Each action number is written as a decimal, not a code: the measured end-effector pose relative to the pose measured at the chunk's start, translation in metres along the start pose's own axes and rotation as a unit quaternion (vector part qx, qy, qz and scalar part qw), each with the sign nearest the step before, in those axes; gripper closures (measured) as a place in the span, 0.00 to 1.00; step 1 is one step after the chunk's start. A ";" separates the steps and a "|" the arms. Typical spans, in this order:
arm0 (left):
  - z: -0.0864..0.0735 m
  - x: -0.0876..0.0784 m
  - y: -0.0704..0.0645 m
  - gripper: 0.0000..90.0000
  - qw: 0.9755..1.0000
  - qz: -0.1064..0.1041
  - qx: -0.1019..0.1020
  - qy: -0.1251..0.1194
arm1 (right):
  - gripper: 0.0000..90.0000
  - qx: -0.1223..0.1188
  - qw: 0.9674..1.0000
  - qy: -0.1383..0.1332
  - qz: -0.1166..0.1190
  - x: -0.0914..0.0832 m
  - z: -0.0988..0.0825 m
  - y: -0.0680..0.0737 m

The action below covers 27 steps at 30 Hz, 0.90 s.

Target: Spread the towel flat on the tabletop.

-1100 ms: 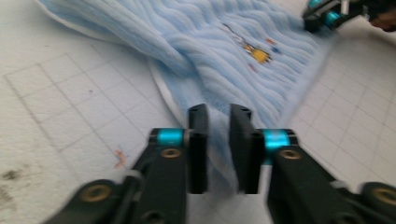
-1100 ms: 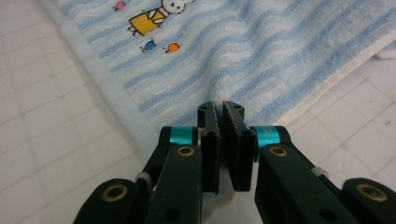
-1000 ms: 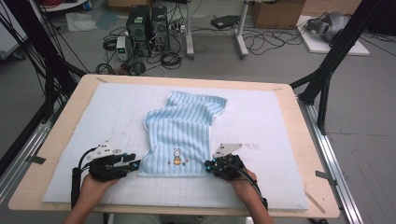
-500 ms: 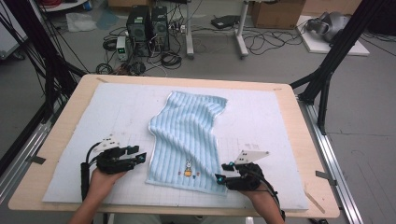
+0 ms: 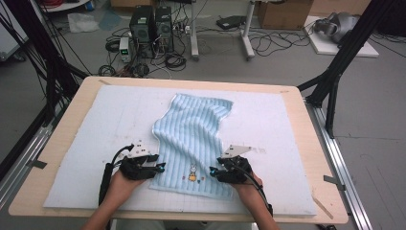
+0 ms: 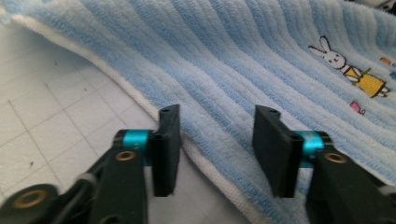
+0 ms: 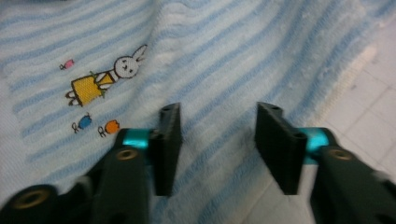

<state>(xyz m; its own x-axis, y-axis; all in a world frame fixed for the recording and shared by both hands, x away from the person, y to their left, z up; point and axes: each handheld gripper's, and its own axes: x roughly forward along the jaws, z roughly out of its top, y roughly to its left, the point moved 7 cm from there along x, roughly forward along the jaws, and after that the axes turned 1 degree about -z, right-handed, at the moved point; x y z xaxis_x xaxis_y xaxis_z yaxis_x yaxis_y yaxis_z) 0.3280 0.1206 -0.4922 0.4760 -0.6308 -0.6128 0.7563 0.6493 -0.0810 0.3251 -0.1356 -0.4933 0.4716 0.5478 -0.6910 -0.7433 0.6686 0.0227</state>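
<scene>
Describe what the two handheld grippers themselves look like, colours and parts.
The left gripper and right gripper are both black, each topped by a grey three-cornered plate. A black cable trails back from each along the forearm. Up close, each has two flat black rectangular jaws on black links, with turquoise metal collars and brass-coloured pivot rings. No sleeves show on the forearms.

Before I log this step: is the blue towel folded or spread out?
Spread out, though rumpled: the towel lies in one layer on the white mat, rabbit picture facing up.

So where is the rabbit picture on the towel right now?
In the high view the rabbit sits near the towel's near edge, between the left gripper and right gripper.
</scene>
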 end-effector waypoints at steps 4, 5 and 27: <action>-0.006 -0.008 -0.006 0.95 0.999 -0.042 0.003 0.014 | 0.91 -0.008 1.000 0.007 0.023 -0.005 -0.002 0.003; -0.008 -0.011 -0.008 0.95 0.999 -0.050 0.002 0.016 | 0.92 -0.005 0.999 0.011 0.031 -0.006 -0.004 0.005; -0.028 -0.049 -0.037 0.60 0.993 -0.116 -0.008 -0.014 | 0.78 0.006 0.996 0.005 0.090 -0.048 -0.025 0.025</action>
<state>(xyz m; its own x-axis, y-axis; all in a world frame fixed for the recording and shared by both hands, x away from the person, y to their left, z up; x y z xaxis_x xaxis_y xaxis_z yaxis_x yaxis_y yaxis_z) 0.2648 0.1392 -0.4811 0.3028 -0.7756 -0.5539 0.8396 0.4921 -0.2301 0.2717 -0.1576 -0.4781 0.3257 0.6546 -0.6822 -0.8098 0.5656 0.1561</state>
